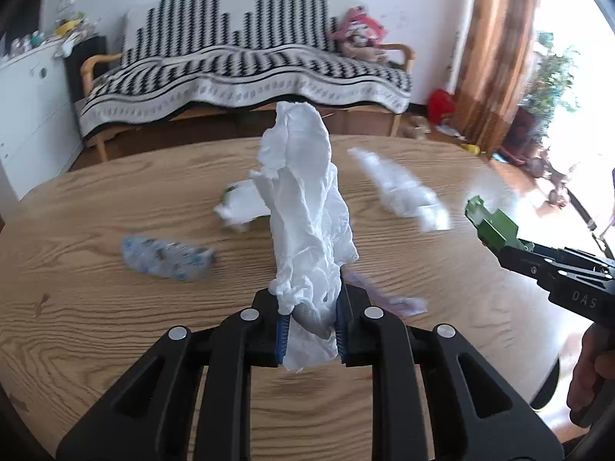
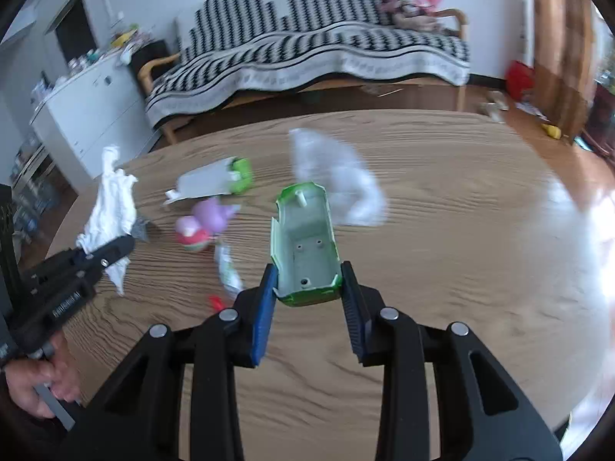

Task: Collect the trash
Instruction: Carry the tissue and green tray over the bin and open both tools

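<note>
A round wooden table (image 2: pixel 442 230) carries scattered litter. On it lie a crushed bottle (image 1: pixel 167 257), a white-and-green carton (image 2: pixel 211 182), a clear plastic bag (image 2: pixel 338 176), a purple-and-red wrapper (image 2: pixel 203 224) and a small white wrapper (image 2: pixel 227 267).

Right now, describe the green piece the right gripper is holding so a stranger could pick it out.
Above the round wooden table, look between the blue pads of the right gripper. The green plastic shell sits there, hollow side up, pale inside with small holes. Unlike the soft white tissue nearby, it is rigid and boxy.
</note>
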The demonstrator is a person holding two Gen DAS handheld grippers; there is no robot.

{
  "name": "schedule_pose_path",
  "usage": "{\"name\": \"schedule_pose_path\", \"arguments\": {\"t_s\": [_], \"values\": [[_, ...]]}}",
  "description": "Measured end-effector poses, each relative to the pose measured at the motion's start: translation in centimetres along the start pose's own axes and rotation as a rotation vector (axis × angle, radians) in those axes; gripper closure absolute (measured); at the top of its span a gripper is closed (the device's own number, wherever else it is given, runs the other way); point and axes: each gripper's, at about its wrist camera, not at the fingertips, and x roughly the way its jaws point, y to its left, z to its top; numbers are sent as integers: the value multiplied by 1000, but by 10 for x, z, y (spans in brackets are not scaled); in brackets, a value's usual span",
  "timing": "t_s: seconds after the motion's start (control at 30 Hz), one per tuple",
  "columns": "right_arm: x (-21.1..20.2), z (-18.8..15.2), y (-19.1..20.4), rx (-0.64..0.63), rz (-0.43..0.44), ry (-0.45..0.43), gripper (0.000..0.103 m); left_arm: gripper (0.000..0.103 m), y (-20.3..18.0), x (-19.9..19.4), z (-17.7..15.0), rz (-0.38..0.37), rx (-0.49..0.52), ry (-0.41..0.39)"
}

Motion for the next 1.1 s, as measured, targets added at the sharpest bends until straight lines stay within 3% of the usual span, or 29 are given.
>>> {"name": "schedule_pose_path", "arguments": {"t_s": [0.17, 0.33, 0.53, 0.7, 0.93, 1.1], "values": [[-53, -29, -72, 94, -109, -45, 70, 85, -74, -7, -2, -120, 85, -9], [-112, -83, -166, 243, -244, -77, 70, 85, -173, -9, -18, -303, 195, 9], [-165, -162, -262, 418, -406, -74, 70, 85, -293, -10, -61, -482, 357, 54], [-190, -224, -317, 556, -474, -43, 70, 85, -384, -2, -113, -624, 498, 130], [-203, -273, -362, 675, -476, -7, 70, 84, -462, 38, -171, -679, 634, 276], [-194, -281, -366, 684, -450, 29, 70, 84, -483, 66, -185, -672, 674, 325]]}}
